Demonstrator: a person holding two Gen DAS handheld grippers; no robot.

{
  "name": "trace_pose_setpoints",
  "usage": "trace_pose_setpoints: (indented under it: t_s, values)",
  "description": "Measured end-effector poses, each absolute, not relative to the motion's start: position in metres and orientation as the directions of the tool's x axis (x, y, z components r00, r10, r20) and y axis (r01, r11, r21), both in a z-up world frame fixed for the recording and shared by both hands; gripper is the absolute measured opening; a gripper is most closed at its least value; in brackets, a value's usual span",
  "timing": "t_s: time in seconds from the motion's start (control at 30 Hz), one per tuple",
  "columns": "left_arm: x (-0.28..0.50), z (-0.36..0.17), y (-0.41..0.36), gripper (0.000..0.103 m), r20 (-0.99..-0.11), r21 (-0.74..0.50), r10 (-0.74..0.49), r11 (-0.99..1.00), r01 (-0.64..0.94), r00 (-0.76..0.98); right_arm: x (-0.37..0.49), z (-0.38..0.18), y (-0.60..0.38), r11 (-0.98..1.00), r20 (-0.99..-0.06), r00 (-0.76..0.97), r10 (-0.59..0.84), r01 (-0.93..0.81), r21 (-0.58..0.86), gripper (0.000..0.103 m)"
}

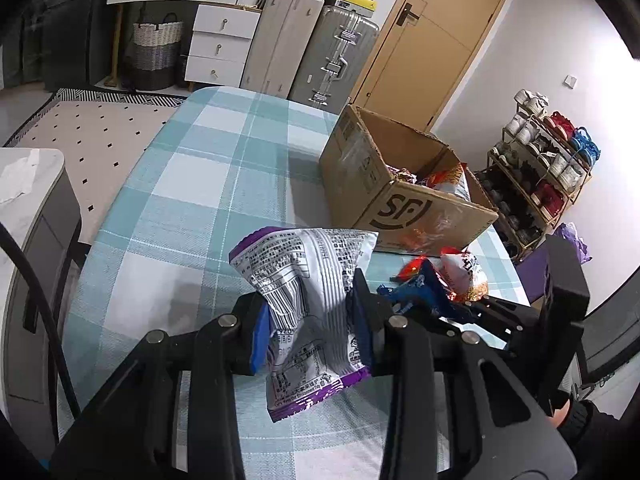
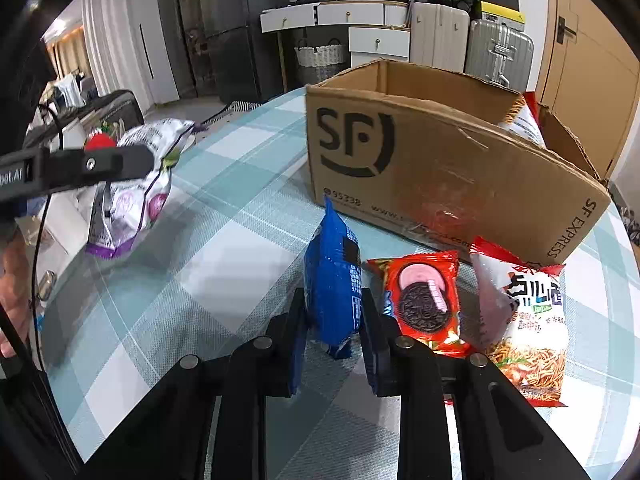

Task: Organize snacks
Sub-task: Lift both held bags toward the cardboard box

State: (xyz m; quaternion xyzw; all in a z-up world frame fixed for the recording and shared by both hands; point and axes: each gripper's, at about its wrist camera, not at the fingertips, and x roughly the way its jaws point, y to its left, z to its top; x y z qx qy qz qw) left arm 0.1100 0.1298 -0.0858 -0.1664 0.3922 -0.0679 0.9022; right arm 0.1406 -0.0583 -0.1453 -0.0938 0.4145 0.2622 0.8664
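Seen first from the left wrist: left gripper (image 1: pixel 310 320) clamped on a crinkled purple-and-silver foil snack bag (image 1: pixel 308 300), lifted above the teal-and-white checked tablecloth (image 1: pixel 192 168). Beyond, to the right, an open brown cardboard box printed SF (image 1: pixel 400 196), snack packets showing inside. Right gripper (image 1: pixel 432 300) at lower right, closed on a blue packet.

Then from the right wrist: right gripper (image 2: pixel 332 320) pinched tight on an upright blue plastic snack packet (image 2: pixel 334 280), bottom end at the cloth, just before the box (image 2: pixel 440 168). Just beside it, flat on the cloth, a red cookie packet (image 2: pixel 424 304) and a red-and-white noodle snack bag (image 2: pixel 524 320). Left gripper (image 2: pixel 132 164) at far left, purple bag (image 2: pixel 132 196) hanging from it clear of the table.
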Motion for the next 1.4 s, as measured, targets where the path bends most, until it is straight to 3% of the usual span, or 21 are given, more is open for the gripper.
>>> trace_pose_setpoints:
  t_s: [0.47, 0.97, 1.4]
  values:
    - [0.105, -0.084, 0.118, 0.032, -0.69, -0.275, -0.196, 0.961, -0.002, 0.697, 0.133, -0.12, -0.101, 0.849, -0.693, 0.531, 0.488, -0.472, 0.236, 0.024]
    - [0.089, -0.063, 0.083, 0.032, -0.688, -0.229, -0.161, 0.973, -0.001, 0.707, 0.078, -0.054, -0.148, 0.786, -0.512, 0.597, 0.618, -0.462, 0.41, 0.024]
    - [0.098, -0.014, 0.066, 0.032, -0.658, -0.293, -0.26, 0.953, 0.078, 0.707, 0.064, 0.008, -0.187, 0.756, -0.449, 0.619, 0.645, -0.433, 0.49, 0.024]
